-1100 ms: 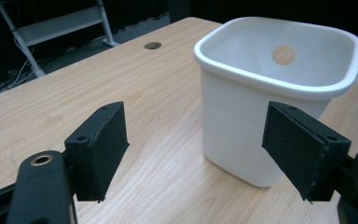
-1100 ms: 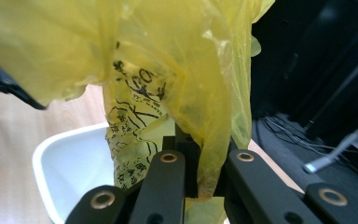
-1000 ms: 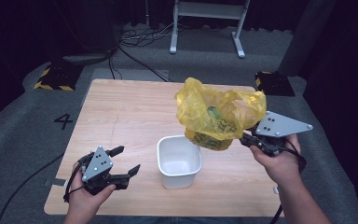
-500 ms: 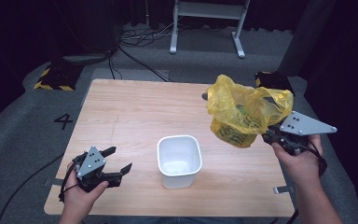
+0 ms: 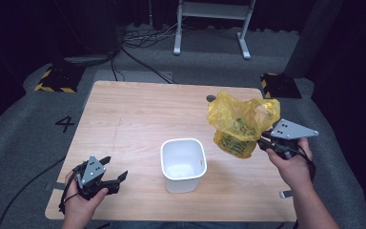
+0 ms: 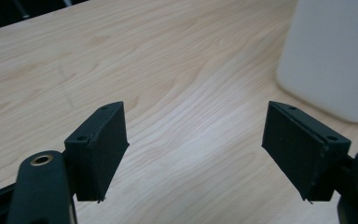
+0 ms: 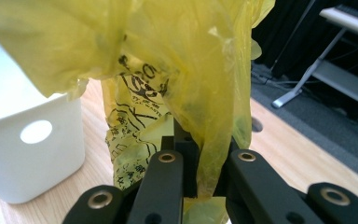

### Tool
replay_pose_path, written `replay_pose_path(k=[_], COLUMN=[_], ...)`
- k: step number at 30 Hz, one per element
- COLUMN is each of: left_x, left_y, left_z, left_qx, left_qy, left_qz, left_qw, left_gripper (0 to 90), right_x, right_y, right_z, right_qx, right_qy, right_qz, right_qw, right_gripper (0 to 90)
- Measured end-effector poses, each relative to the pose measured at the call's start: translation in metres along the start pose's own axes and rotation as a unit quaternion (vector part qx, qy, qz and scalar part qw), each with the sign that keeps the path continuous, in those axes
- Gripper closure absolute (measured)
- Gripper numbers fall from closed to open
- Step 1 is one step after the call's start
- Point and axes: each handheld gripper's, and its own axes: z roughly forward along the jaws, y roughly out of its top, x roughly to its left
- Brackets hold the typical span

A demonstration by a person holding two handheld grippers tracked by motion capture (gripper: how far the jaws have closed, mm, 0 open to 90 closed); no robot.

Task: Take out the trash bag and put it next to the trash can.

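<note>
A crumpled yellow plastic bag (image 5: 240, 124) with black print hangs over the right side of the wooden table (image 5: 138, 114). My right gripper (image 5: 262, 140) is shut on it from the right. In the right gripper view the bag (image 7: 168, 70) bunches up between the closed jaws of this gripper (image 7: 200, 154). A white, empty bin (image 5: 183, 164) stands near the front middle, left of the bag, and shows as a white wall (image 7: 23, 140) in that view. My left gripper (image 5: 114, 171) rests low at the front left, open, its jaws (image 6: 196, 149) wide apart with bare wood between them and the bin (image 6: 335, 56) ahead.
A small dark hole (image 5: 211, 98) sits in the table top behind the bag. On the floor beyond are a metal stand (image 5: 209, 28), cables and two hazard-striped blocks (image 5: 57, 78) (image 5: 276, 85). A "4" (image 5: 64, 124) marks the floor at left.
My right gripper has carried the bag to the right, away from above the bin, and lower toward the table. The left gripper has sunk slightly and drifted a little left.
</note>
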Motion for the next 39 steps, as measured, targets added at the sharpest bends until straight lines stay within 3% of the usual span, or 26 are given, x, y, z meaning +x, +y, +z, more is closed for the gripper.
replay_pose_path(k=[6,12,18,23,26,29,31,35,39], left_x=[0.006,0.013,0.014,0.012,0.012,0.011,0.011,0.012,0.012], left_y=[-0.016,-0.023,-0.025,-0.025,-0.025,-0.025,-0.025,-0.025,-0.026], left_z=[0.013,0.012,0.012,0.013,0.013,0.013,0.013,0.011,0.008], left_qx=[0.03,0.021,0.022,0.021,0.023,0.021,0.02,0.015,0.015], left_qy=[0.002,-0.007,-0.013,-0.014,-0.015,-0.015,-0.016,-0.016,-0.015], left_qz=[-0.015,-0.041,-0.044,-0.041,-0.041,-0.043,-0.042,-0.041,-0.041], left_qw=[0.9994,0.9989,0.9987,0.9989,0.9988,0.9988,0.9988,0.9989,0.9989], left_gripper=[22.5,22.6,22.9,22.8,22.7,22.7,22.7,22.5,22.4], right_x=[0.004,0.002,0.004,0.003,0.001,0.0,0.0,-0.002,-0.002], right_y=[-0.015,-0.031,-0.048,-0.059,-0.062,-0.066,-0.068,-0.069,-0.069], right_z=[0.027,0.052,0.06,0.061,0.06,0.06,0.059,0.05,0.037], right_qx=[0.024,0.054,0.081,0.088,0.085,0.069,0.057,0.041,0.038], right_qy=[0.009,0.015,0.022,0.026,0.027,0.023,0.003,-0.006,-0.011], right_qz=[0.004,0.015,0.027,0.04,0.052,0.07,0.077,0.097,0.1], right_qw=[0.9997,0.9983,0.9961,0.995,0.9947,0.9949,0.9954,0.9944,0.9942], right_gripper=[86.3,86.3,86.0,81.7,72.8,48.5,36.9,28.9,28.6])
